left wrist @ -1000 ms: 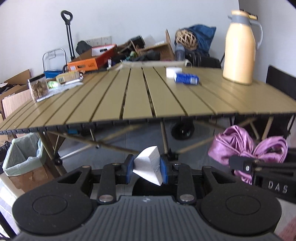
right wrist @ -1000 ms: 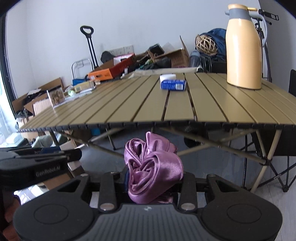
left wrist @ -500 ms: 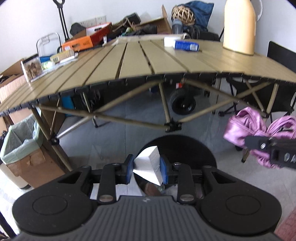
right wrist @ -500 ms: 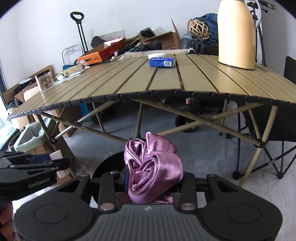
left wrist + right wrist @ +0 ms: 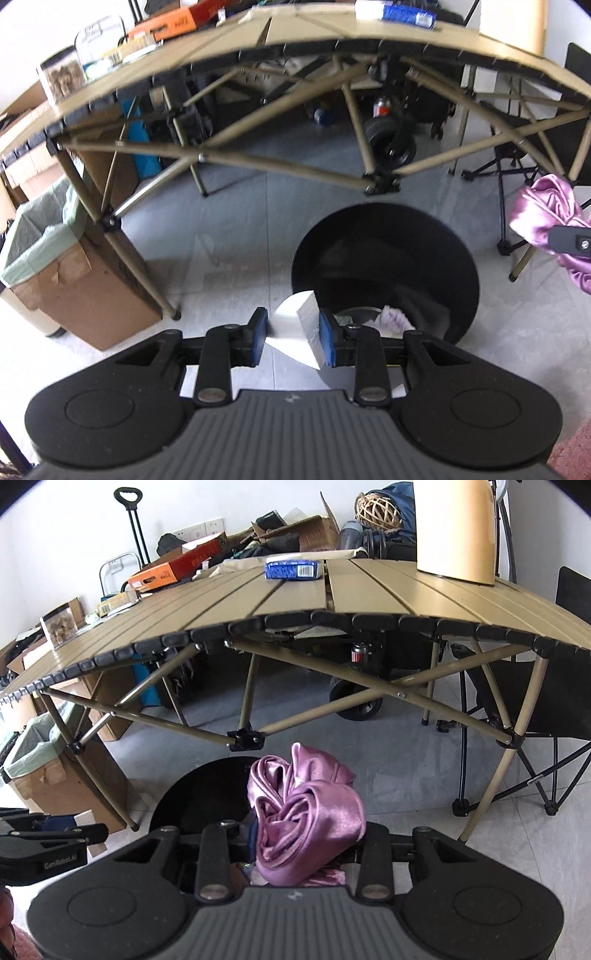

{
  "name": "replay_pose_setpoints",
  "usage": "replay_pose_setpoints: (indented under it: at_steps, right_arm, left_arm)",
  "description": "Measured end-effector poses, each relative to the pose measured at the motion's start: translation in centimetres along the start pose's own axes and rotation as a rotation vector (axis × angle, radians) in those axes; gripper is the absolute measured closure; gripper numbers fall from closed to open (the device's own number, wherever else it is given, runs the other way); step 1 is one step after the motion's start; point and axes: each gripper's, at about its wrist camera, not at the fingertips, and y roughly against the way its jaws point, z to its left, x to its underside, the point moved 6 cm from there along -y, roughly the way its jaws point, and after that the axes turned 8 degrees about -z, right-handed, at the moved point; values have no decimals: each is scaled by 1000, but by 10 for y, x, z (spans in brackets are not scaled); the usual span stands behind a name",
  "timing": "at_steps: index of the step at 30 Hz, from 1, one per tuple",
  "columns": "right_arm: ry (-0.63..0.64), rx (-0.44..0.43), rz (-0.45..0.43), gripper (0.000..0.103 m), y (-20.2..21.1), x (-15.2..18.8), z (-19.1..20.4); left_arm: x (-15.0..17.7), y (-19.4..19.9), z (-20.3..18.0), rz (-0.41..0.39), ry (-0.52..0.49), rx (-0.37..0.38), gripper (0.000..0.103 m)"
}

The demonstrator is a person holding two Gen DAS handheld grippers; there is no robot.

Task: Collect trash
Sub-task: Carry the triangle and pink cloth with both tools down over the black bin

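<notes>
Left wrist view: left gripper (image 5: 293,341) points steeply down at the floor. Its jaws pinch a white angular block (image 5: 298,334) w/ both blue pads (image 5: 327,341) pressed on its sides; block sits squarely between the jaws, its top corner sticking up past the pad tips and its lower corner hanging below them. Directly beyond the jaws, slightly to the right: round black bin (image 5: 384,240) on the grey floor, opening facing up, w/ pale scraps (image 5: 395,317) lying inside near its near wall. Block is just short of the bin's near rim, overlapping it in the view. Folding table (image 5: 295,40) spans the top; its front edge and crossed legs are above the bin. Cardboard box w/ green liner (image 5: 48,258) stands at left, beside a table leg. Far right edge: right gripper's tip w/ purple cloth.

Right wrist view: right gripper (image 5: 301,843) holds a bunched purple satin cloth (image 5: 306,816); jaws partly closed on it, pads mostly hidden by the fabric. Cloth bulges up and forward from between the jaws. Black bin's rim shows behind and left of the cloth. Blue packet (image 5: 291,569) lies on the table near its far edge; cream jug (image 5: 456,531) stands at the far right corner. Left gripper's tip enters at lower left.
</notes>
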Motion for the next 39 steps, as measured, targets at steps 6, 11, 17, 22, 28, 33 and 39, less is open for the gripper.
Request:
replay_pose_setpoints:
  at_steps: [6,11,17,22,28,33,39]
  right_arm:
    - [-18,24,28,68,-16,5,-9]
    - [-31,48,42,68,-30,8,-16]
    - [-49,77,60,68,-46,10,-28]
    - [-61,97,74,68,-58,11,-36]
    - [-72,121,89,68,-70,13,-46]
    - [-82,136,105,68,-79,17,-54]
    - [-90,152,126,68,-89,20,-65]
  left_arm:
    - [3,-16,2,48,14,6,73]
    - [0,-26,-1,69,28,27,73]
    - [-3,-38,-11,98,37,54,73]
    - [-7,-49,-22,121,39,77,73]
    - [-14,-65,-38,151,38,103,73]
    - [-17,-76,-54,171,26,129,73]
    - [-16,-91,-70,200,12,138,73]
